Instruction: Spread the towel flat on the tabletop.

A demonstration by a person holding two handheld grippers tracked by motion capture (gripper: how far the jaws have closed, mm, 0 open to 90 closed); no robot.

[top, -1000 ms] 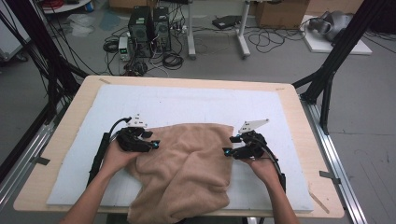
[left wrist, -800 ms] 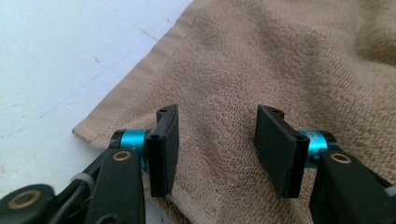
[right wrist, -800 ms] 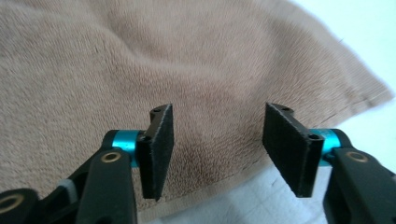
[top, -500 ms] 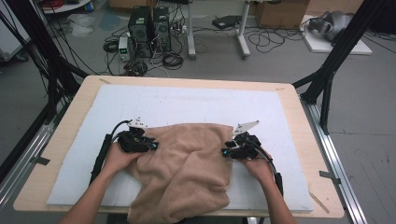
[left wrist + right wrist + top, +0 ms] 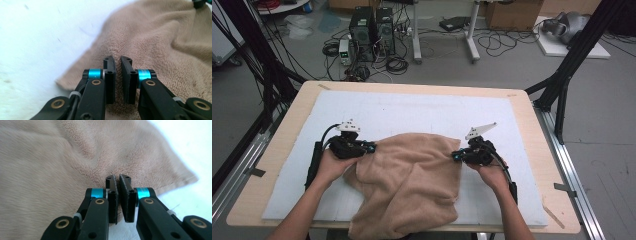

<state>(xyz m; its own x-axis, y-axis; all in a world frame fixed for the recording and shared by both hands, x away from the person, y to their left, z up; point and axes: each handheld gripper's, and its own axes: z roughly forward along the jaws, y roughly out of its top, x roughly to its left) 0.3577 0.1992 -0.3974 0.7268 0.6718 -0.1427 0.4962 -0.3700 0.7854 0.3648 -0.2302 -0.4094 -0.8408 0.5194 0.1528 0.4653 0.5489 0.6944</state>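
A tan terry towel (image 5: 412, 185) lies rumpled on the white mat, its near part hanging over the table's front edge. My left gripper (image 5: 371, 148) is at the towel's left edge. Its jaws have just been closing and now pinch a fold of the towel (image 5: 160, 42) between the pads (image 5: 110, 75). My right gripper (image 5: 454, 156) is at the towel's right edge. Its jaws have also just been closing and are shut on the towel (image 5: 75, 170) near its corner, the pads (image 5: 126, 195) nearly touching.
The white mat (image 5: 422, 112) covers most of the wooden table (image 5: 532, 107). Black frame struts (image 5: 567, 75) rise at both back corners. Computers and cables (image 5: 372, 30) lie on the floor beyond the table.
Both grippers have closed onto the towel's side edges. The left hand has risen slightly, lifting the left edge a little. The right hand has stayed in place.
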